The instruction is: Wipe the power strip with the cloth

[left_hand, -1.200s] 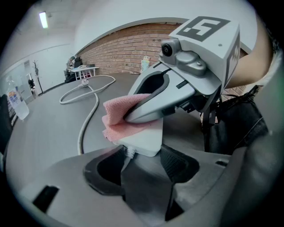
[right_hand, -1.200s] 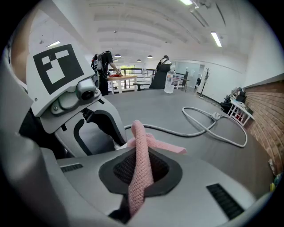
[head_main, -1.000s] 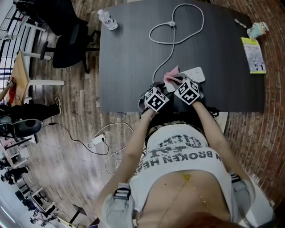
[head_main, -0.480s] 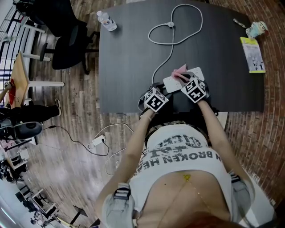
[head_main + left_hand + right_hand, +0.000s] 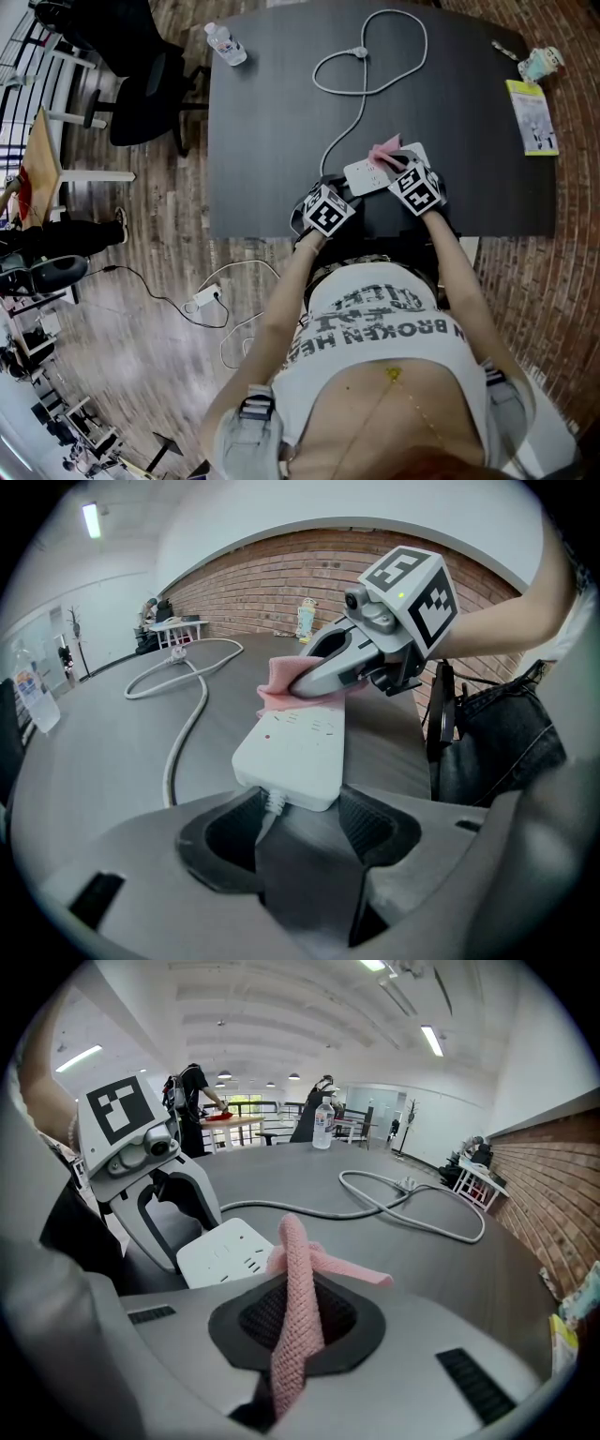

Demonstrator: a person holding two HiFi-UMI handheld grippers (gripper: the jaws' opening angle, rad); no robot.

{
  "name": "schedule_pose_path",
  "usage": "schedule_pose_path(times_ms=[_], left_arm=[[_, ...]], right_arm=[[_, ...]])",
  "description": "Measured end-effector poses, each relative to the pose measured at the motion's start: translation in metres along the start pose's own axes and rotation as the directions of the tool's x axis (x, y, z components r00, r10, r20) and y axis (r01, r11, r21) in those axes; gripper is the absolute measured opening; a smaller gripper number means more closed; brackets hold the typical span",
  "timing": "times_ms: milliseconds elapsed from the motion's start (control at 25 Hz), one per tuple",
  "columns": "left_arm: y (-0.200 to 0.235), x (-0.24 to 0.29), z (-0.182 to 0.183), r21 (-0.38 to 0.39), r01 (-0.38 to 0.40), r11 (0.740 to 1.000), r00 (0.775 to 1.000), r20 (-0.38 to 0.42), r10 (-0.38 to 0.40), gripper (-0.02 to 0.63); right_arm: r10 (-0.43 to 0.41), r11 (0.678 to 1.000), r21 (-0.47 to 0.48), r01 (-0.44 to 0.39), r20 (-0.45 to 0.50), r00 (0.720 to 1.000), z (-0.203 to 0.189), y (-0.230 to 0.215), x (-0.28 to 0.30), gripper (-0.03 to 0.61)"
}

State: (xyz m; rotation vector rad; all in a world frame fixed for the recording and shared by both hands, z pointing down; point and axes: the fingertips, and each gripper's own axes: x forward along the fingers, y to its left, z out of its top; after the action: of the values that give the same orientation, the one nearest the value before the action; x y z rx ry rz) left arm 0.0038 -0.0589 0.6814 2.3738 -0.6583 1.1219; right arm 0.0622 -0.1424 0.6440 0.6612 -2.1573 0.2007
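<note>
Gripped the cord end of the white power strip [image 5: 292, 747] in the left gripper [image 5: 302, 810], jaws on either side, flat on the dark table [image 5: 272, 103]. Pinched a pink knitted cloth [image 5: 298, 1279] tight in the right gripper [image 5: 298, 1335], jaws closed on it, cloth down on the strip's far end. Had the strip's white cable [image 5: 279, 1206] looped across the tabletop, well apart from a water bottle [image 5: 226, 42] at the far corner.

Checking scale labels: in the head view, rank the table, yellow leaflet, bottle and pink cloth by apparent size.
1. table
2. leaflet
3. bottle and cloth: about alike, and the cloth is partly hidden, so not ranked.
</note>
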Motion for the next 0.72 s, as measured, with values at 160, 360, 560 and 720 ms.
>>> schedule_pose_path(times_ms=[160,360,560,720], left_arm=[[-0.001,-0.001,0.001,-0.001,0.001,1.0,1.0,0.0,-0.001,0.241],[-0.001,0.0,0.0,-0.001,0.0,1.0,1.0,-0.002,0.0,0.241],[0.0,-0.001,-0.001,0.001,0.001,1.0,1.0,-0.002,-0.001,0.241],[-0.001,-0.001,0.0,0.0,0.007,1.0,1.0,-0.004,-0.007,0.241]], right_arm=[[-0.009,1.0,0.005,0.009,-0.003,1.0,-0.004,-0.006,-0.004,0.017],[-0.03,0.999,0.032,0.031,-0.008,1.0,-0.012,-0.017,-0.009,0.017],[-0.049,0.997,0.051,0.049,-0.007,0.999,-0.017,-0.026,-0.013,0.017],[-0.06,0.996,0.063,0.061,-0.008,0.998,-0.021,-0.033,-0.015,0.017]])
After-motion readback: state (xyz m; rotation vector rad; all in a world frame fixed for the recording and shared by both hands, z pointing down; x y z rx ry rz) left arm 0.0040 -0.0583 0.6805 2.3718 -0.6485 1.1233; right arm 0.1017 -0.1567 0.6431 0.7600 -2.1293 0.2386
